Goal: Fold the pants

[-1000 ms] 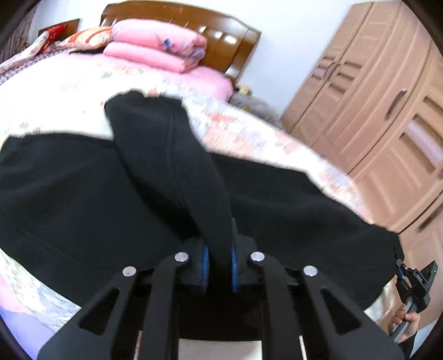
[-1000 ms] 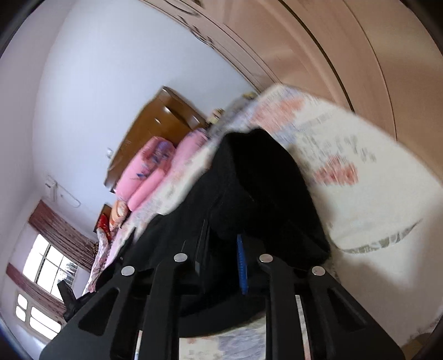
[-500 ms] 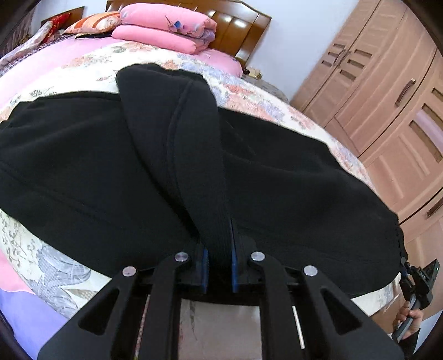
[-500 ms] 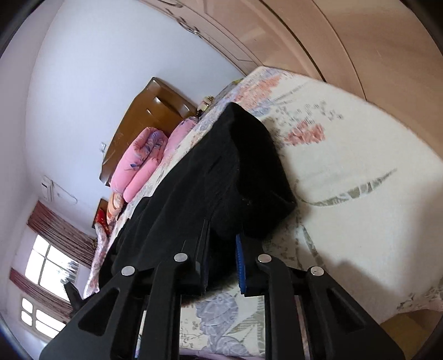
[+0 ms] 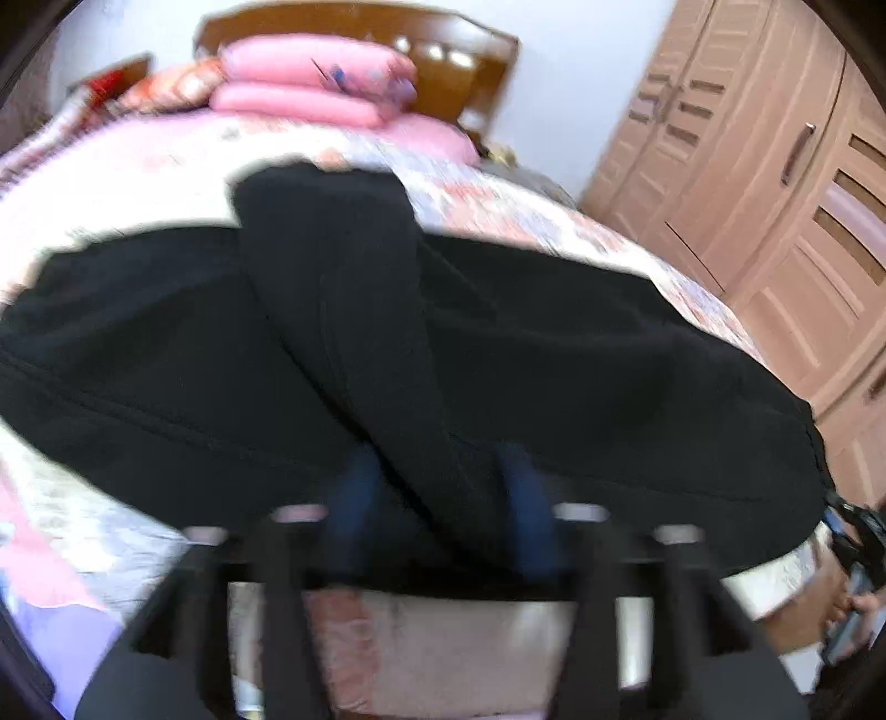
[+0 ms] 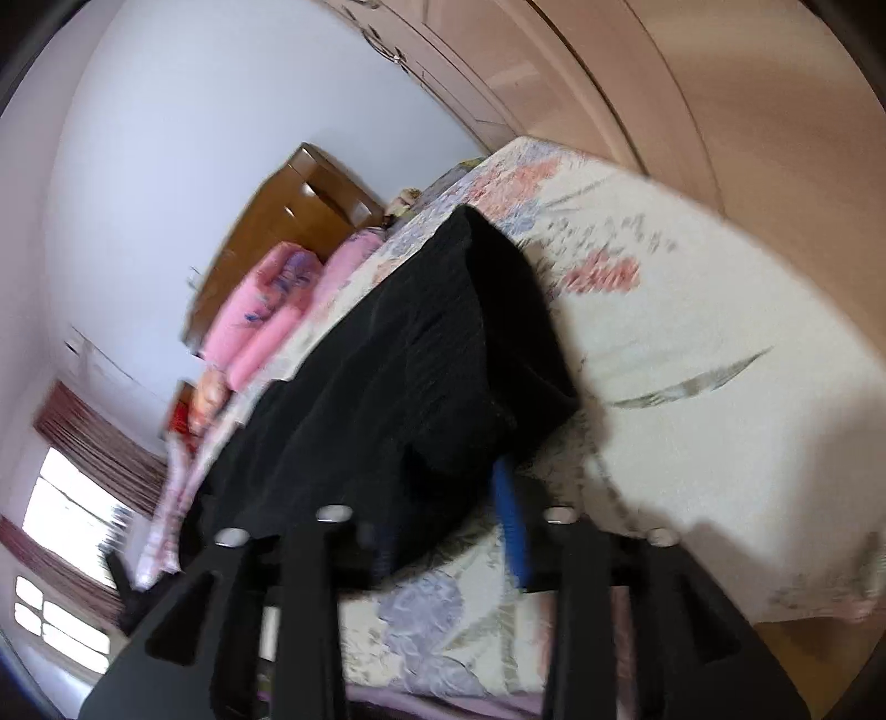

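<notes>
Black pants [image 5: 554,360] lie across the flowered bed, with one leg [image 5: 343,277] folded over them toward me. In the left wrist view my left gripper [image 5: 440,498] stands open at the near edge, its blue pads [image 5: 354,498] spread apart on either side of the folded leg's end. The image is blurred. In the right wrist view the pants [image 6: 387,387] run away to the left, and my right gripper [image 6: 448,526] is open around their near end, with the blue pad [image 6: 509,526] clear of the cloth.
The bedspread [image 6: 692,332] stretches bare to the right of the pants. Pink pillows [image 5: 315,83] are stacked against a wooden headboard [image 5: 443,44]. A wooden wardrobe [image 5: 775,166] stands along the right. A hand [image 5: 830,598] shows at the bed's right corner.
Both grippers were shut on the pants; their fingers have now spread apart and let the cloth go. The folded leg has come down onto the pants.
</notes>
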Demonstrator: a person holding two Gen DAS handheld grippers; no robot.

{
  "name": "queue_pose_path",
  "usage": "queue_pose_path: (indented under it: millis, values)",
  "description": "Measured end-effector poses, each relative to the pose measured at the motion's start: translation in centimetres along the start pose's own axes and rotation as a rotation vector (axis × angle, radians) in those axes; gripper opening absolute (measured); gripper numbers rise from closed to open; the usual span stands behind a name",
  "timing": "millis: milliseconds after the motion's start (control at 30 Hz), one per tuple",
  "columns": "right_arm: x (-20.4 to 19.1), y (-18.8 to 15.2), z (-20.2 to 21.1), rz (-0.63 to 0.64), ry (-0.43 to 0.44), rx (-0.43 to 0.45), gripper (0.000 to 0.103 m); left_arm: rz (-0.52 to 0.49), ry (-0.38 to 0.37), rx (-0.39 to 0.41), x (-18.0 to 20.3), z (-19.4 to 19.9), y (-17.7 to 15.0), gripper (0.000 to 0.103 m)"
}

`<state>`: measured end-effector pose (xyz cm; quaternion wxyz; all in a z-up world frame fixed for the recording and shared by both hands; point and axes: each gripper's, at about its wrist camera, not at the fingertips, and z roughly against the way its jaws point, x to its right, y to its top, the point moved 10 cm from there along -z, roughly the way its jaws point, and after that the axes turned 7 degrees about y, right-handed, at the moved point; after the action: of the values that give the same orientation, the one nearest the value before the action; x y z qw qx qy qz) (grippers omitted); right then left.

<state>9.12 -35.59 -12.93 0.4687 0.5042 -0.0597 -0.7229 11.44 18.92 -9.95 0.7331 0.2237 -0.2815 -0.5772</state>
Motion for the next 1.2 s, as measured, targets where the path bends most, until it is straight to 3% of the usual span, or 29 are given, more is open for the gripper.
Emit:
queue_pose_path:
  millis: [33, 100, 200, 300, 500, 567, 633, 767, 867, 967, 1067, 1200]
  values:
    - [-0.1, 0.4, 1.0, 0.035, -0.043, 0.04, 0.05, 0.002, 0.097, 0.09, -1.1, 1.6, 0.9, 0.079]
    - [-1.2, 1.0, 2.4, 0.13, -0.108, 0.094, 0.049, -0.008, 0.166, 0.18, -1.6, 3.6, 2.0, 0.079]
    - [-4.9, 1.1, 2.6, 0.287, -0.107, 0.119, 0.049, -0.052, 0.109, 0.247, 1.0, 5.9, 3.0, 0.081]
    - [-8.6, -0.1, -0.3, 0.435, -0.096, 0.059, 0.05, -0.192, 0.008, 0.221, 6.9, 5.7, 2.4, 0.085]
    - [-11.4, -3.4, -5.5, 0.56, -0.093, -0.067, 0.05, -0.458, -0.025, 0.118, 15.2, 1.0, -1.5, 0.087]
    - [-10.8, -4.9, -6.8, 0.637, -0.146, -0.125, 0.066, -0.51, -0.006, 0.069, 16.2, -0.7, -3.1, 0.087]
    - [-9.0, -6.6, -7.9, 0.675, -0.199, -0.213, 0.07, -0.526, -0.018, 0.006, 16.0, -2.5, -4.3, 0.088]
    - [-8.9, -7.0, -6.6, 0.681, -0.169, -0.201, 0.07, -0.411, -0.135, -0.007, 13.9, -0.6, -3.2, 0.087]
    - [-10.5, -5.9, -5.1, 0.678, -0.125, -0.14, 0.07, -0.309, -0.106, 0.07, 9.2, 2.4, -0.3, 0.087]
    - [-14.8, -7.1, -4.8, 0.748, 0.044, -0.133, 0.07, -0.177, -0.075, 0.115, 3.4, 4.5, 1.2, 0.087]
    - [-19.6, -11.1, -7.0, 0.849, 0.215, -0.231, 0.063, -0.036, -0.063, 0.058, -1.5, 3.7, 0.8, 0.085]
    - [-24.9, -16.9, -11.6, 0.996, 0.347, -0.387, 0.048, 0.037, -0.122, 0.013, -1.8, 2.5, 0.0, 0.085]
